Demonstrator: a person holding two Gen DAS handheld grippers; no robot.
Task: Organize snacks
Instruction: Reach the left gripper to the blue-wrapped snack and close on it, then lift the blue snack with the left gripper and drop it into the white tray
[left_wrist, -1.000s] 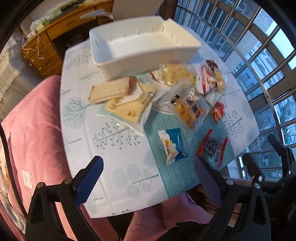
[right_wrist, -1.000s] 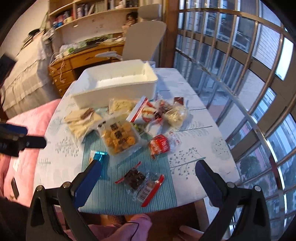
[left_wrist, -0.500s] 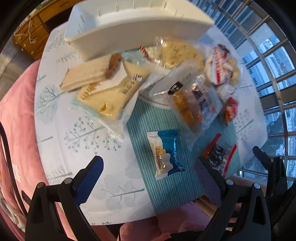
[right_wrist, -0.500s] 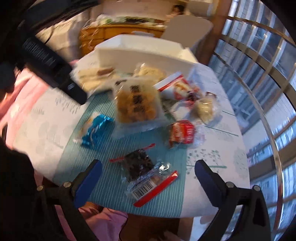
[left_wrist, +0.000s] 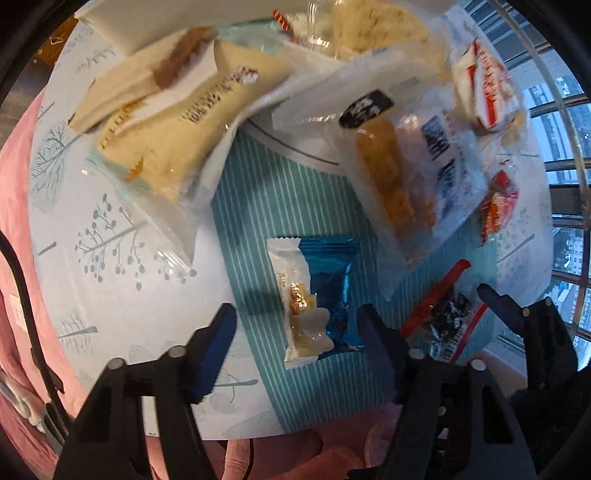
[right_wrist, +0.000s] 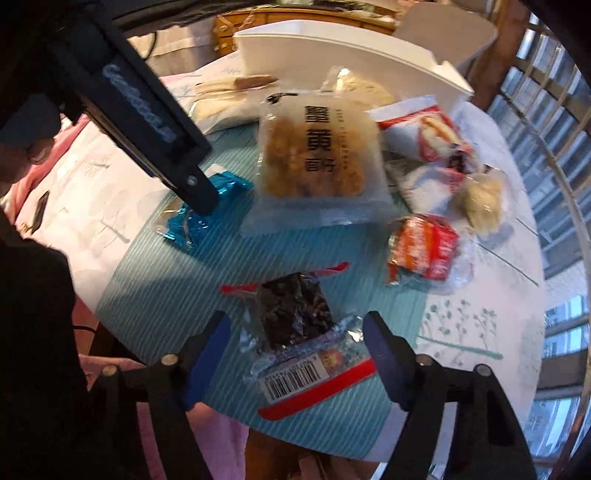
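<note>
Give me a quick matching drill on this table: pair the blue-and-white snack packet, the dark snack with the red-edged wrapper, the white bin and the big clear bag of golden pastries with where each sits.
Things:
1. blue-and-white snack packet
2. dark snack in red-edged wrapper
3. white bin
4. clear bag of golden pastries

Places:
A. far end of the table
B. between the closing jaws of the right gripper
C. middle of the snack pile
D. between the closing jaws of the left gripper

Pairs: 1-D, 2-B, 3-A, 4-C
</note>
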